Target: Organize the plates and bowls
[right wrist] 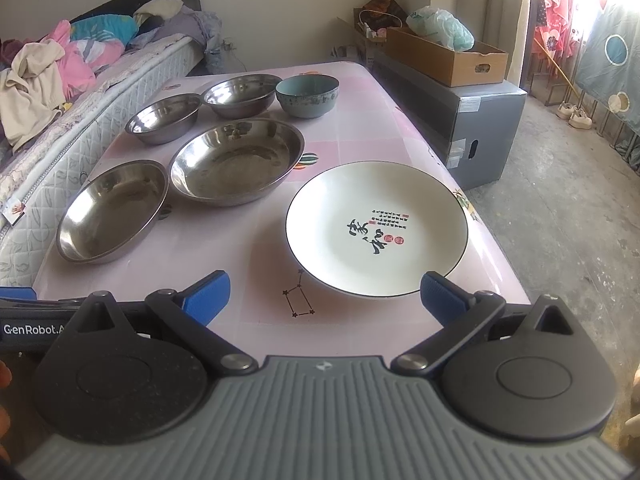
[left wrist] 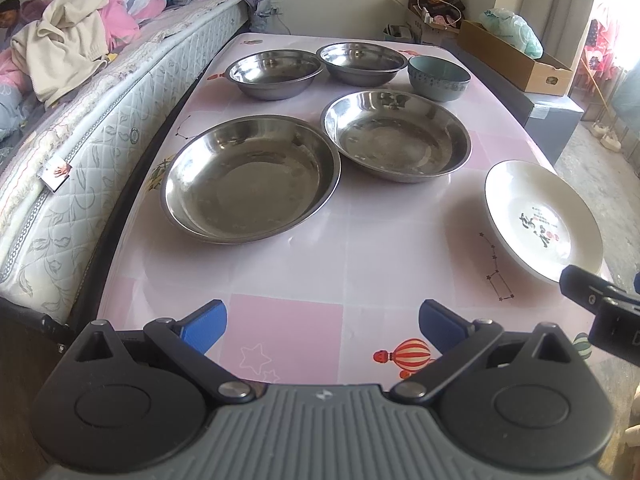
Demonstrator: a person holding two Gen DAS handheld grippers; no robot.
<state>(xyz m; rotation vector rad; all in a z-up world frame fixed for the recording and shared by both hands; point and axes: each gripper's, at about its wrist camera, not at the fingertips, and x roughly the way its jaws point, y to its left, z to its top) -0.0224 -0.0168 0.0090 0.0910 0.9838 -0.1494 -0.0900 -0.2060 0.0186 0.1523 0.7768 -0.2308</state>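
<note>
Just behind the white plate (right wrist: 376,228) on the bench (right wrist: 256,328), my right gripper (right wrist: 324,298) has fingers apart and empty, left gripper (left wrist: 322,326) likewise; I'd take the near rim squarely, lift level.

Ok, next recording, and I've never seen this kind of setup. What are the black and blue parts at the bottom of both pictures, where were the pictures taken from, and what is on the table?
No robot arm here: a person holds a two-finger gripper in each hand, each with a camera looking forward along its fingers. One picture comes from the left gripper, the other from the right gripper. The blue pads are the fingertips; both pairs of jaws stand wide open and hold nothing. On the pink table lie two wide steel plates, two smaller steel bowls, a teal ceramic bowl and a white plate with calligraphy, nearest the right gripper. Nothing is stacked yet.
</note>
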